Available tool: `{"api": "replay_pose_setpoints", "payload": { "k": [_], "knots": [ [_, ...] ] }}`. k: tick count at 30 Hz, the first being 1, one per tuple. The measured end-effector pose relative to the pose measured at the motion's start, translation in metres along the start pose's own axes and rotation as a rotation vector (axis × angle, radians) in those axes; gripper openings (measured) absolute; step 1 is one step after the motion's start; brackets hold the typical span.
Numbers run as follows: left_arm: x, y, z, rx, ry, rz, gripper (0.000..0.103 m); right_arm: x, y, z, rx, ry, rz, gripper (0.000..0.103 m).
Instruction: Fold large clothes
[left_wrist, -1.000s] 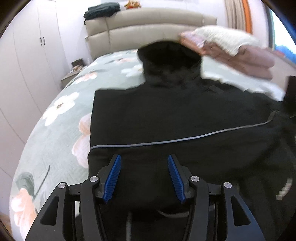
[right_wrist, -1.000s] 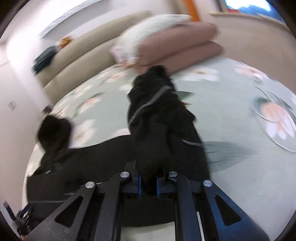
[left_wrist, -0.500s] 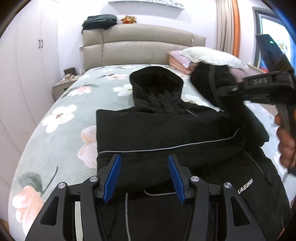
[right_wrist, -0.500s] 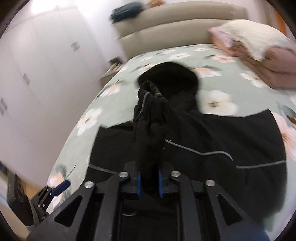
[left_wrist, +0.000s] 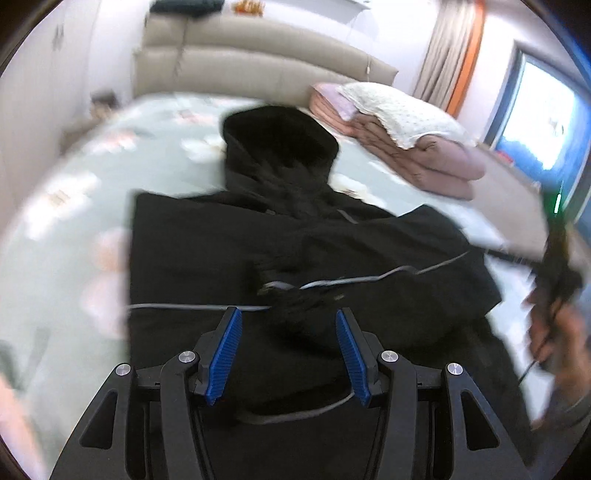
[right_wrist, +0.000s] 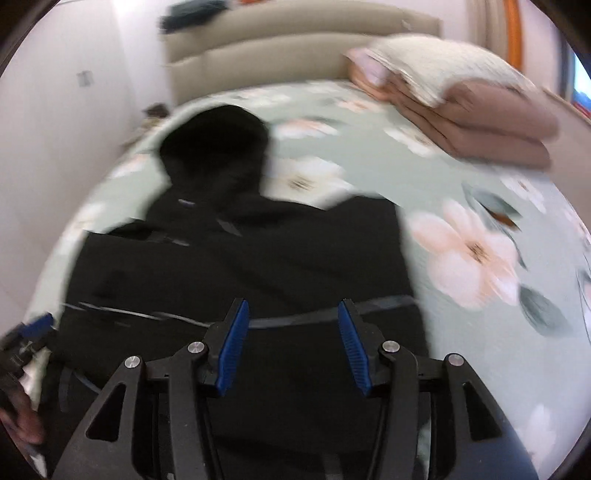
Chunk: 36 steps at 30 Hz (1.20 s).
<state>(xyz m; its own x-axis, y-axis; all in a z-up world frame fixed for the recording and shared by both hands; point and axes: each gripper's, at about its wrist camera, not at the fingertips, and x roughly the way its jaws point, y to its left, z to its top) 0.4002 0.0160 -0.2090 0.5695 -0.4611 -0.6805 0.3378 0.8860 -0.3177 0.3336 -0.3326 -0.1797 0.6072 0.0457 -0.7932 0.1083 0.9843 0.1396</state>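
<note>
A black hooded jacket (left_wrist: 221, 251) lies flat on the flowered bed, hood (left_wrist: 280, 136) toward the headboard. Both sleeves are folded across its body; the cuff (left_wrist: 295, 295) of one lies in the middle, with a grey piping line running across. My left gripper (left_wrist: 288, 332) is open and empty just above the jacket's lower part. In the right wrist view the jacket (right_wrist: 258, 266) fills the centre and my right gripper (right_wrist: 291, 328) is open and empty above it. The right gripper and its hand show blurred at the right edge of the left wrist view (left_wrist: 554, 266).
The green flowered bedspread (right_wrist: 480, 240) surrounds the jacket. A stack of folded pink blankets with a cream pillow (left_wrist: 406, 122) sits at the bed's far right. The beige headboard (left_wrist: 258, 55) is behind. White wardrobes stand on the left, a window on the right.
My right gripper carried the right sleeve across the jacket, let it go and opened; it has pulled back to the right. The sleeve now lies on the body. The left gripper stayed open.
</note>
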Motion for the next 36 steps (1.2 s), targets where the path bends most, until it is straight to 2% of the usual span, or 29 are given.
{"api": "replay_pose_setpoints", "payload": {
  "k": [3, 5, 6, 8, 10, 11, 13, 16, 17, 19, 20, 23, 25, 27, 28, 29, 32, 34, 36],
  "knots": [
    [0.035, 0.007, 0.010, -0.096, 0.047, 0.007, 0.054, 0.028, -0.026, -0.019, 0.036, 0.077, 0.011, 0.053],
    [0.053, 0.007, 0.012, -0.133, 0.075, -0.027, 0.054, 0.036, -0.030, -0.030, 0.031, 0.082, 0.021, 0.053],
    [0.061, 0.005, 0.012, -0.134, 0.088, -0.042, 0.054, 0.038, -0.030, -0.032, 0.017, 0.068, 0.018, 0.054],
    [0.075, -0.003, 0.014, -0.105, 0.108, -0.008, 0.054, 0.039, -0.027, -0.033, -0.007, 0.056, 0.008, 0.055],
    [0.081, -0.012, 0.015, -0.069, 0.112, 0.033, 0.031, 0.039, -0.028, -0.032, -0.019, 0.056, 0.004, 0.056],
    [0.079, -0.019, 0.018, -0.042, 0.089, 0.065, 0.030, 0.038, -0.029, -0.031, -0.025, 0.058, 0.007, 0.056],
    [0.065, -0.022, 0.024, -0.028, 0.040, 0.072, 0.026, 0.029, -0.027, -0.028, -0.033, 0.053, 0.023, 0.057],
    [0.025, -0.022, 0.038, -0.013, -0.061, 0.093, 0.026, 0.005, -0.016, -0.022, -0.055, 0.004, 0.038, 0.057],
    [0.006, -0.015, 0.043, -0.022, -0.102, 0.110, 0.026, -0.001, -0.011, -0.019, -0.063, -0.014, 0.046, 0.060],
    [-0.015, 0.003, 0.047, -0.047, -0.126, 0.134, 0.026, -0.013, -0.004, -0.018, -0.068, -0.037, 0.071, 0.071],
    [-0.026, 0.018, 0.047, -0.058, -0.120, 0.146, 0.026, -0.015, 0.002, -0.016, -0.076, -0.047, 0.078, 0.077],
    [-0.029, 0.042, 0.037, -0.051, -0.039, 0.200, 0.028, -0.004, 0.018, -0.015, -0.112, -0.038, 0.035, 0.077],
    [-0.004, 0.059, 0.019, -0.051, 0.102, 0.215, 0.033, 0.015, 0.027, -0.014, -0.109, 0.008, 0.025, 0.077],
    [0.021, 0.064, 0.001, -0.037, 0.179, 0.255, 0.039, 0.047, 0.032, -0.018, -0.101, 0.083, 0.006, 0.077],
    [0.023, 0.063, -0.004, -0.014, 0.175, 0.261, 0.041, 0.060, 0.034, -0.022, -0.112, 0.109, -0.024, 0.078],
    [0.024, 0.058, -0.011, 0.029, 0.137, 0.279, 0.041, 0.072, 0.036, -0.027, -0.126, 0.118, -0.043, 0.081],
    [0.024, 0.050, -0.014, 0.051, 0.114, 0.326, 0.042, 0.074, 0.038, -0.035, -0.138, 0.046, -0.067, 0.083],
    [0.023, 0.052, -0.013, 0.034, 0.112, 0.324, 0.042, 0.069, 0.033, -0.043, -0.144, -0.025, -0.055, 0.083],
    [0.013, 0.059, -0.012, -0.032, 0.085, 0.306, 0.043, 0.061, 0.031, -0.049, -0.127, -0.057, -0.075, 0.083]
  ]
}}
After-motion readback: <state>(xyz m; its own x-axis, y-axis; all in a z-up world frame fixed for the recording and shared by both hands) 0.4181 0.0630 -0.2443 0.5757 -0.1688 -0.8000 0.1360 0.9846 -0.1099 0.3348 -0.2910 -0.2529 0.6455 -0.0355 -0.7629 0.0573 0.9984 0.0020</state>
